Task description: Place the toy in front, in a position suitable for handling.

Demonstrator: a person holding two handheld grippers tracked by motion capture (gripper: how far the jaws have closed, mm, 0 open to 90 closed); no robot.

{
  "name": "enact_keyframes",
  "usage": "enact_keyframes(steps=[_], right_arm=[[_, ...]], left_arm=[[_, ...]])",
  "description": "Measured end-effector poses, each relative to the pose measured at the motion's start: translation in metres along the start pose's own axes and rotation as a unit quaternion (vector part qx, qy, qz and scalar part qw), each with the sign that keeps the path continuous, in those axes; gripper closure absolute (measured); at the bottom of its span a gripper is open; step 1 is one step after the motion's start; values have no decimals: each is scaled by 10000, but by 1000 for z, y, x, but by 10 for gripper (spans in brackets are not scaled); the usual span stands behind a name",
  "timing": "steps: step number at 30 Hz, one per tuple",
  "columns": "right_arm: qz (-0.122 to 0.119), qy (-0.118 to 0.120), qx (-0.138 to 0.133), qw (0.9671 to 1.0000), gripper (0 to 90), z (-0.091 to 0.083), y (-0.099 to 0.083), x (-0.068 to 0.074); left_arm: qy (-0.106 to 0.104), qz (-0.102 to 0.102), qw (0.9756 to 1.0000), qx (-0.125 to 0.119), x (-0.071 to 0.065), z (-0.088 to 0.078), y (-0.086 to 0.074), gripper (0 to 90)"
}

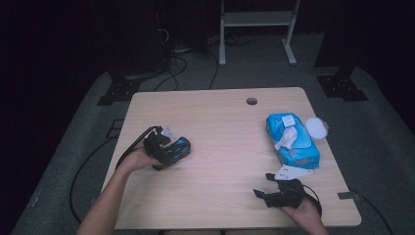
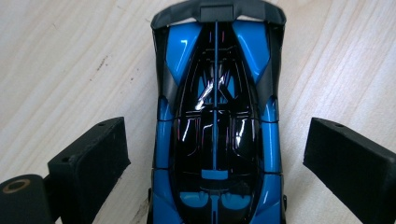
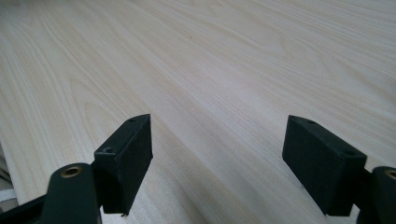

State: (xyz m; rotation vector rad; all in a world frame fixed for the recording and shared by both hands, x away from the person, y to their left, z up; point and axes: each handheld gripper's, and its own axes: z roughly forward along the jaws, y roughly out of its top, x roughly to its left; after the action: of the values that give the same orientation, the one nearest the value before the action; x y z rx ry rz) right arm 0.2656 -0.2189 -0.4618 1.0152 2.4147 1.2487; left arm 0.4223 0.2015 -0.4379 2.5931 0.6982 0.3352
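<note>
A glossy blue and black toy car [image 2: 217,93] lies on the pale wooden table [image 2: 60,60], lengthwise between the jaws of my left gripper [image 2: 217,135]. That gripper is open, with a gap of bare wood between each black pad and the car's sides. From above, the car [image 1: 180,148] sits left of the table's middle, with the left gripper [image 1: 170,149] around its near end. My right gripper [image 1: 263,185] rests low near the front right edge. It is open, and the right gripper [image 3: 219,140] has only bare wood between its jaws.
A blue pack of wet wipes [image 1: 292,140] with a white tissue sticking out lies at the right side. A round white lid [image 1: 316,127] sits beside it near the table's right edge. A small cable hole [image 1: 251,101] marks the far side. Cables run across the floor on the left.
</note>
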Motion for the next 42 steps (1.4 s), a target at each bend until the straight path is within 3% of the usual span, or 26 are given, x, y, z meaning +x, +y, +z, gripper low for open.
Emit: enact_keyframes(steps=[12,19,23,24,34,42], right_arm=[[-25,19,-23,10000,234,-1,0,1],[-30,27,-46,10000,234,-2,0,1],[-20,27,-32,10000,234,-2,1,1],[-33,26,-34,10000,234,-1,1,1],[-5,16,-73,10000,234,-3,1,0],[-8,13,-103,9999,234,-5,0,-1]], left_arm=[[-64,-60,9997,233,3,10,-1,90],[-120,-97,9992,373,4,13,-3,161],[-293,-224,9988,336,6,13,-3,228],[-308,-266,9982,438,7,13,-2,237],[-344,-123,9955,874,8,15,9,254],[-311,-65,9954,907,6,14,10,256]])
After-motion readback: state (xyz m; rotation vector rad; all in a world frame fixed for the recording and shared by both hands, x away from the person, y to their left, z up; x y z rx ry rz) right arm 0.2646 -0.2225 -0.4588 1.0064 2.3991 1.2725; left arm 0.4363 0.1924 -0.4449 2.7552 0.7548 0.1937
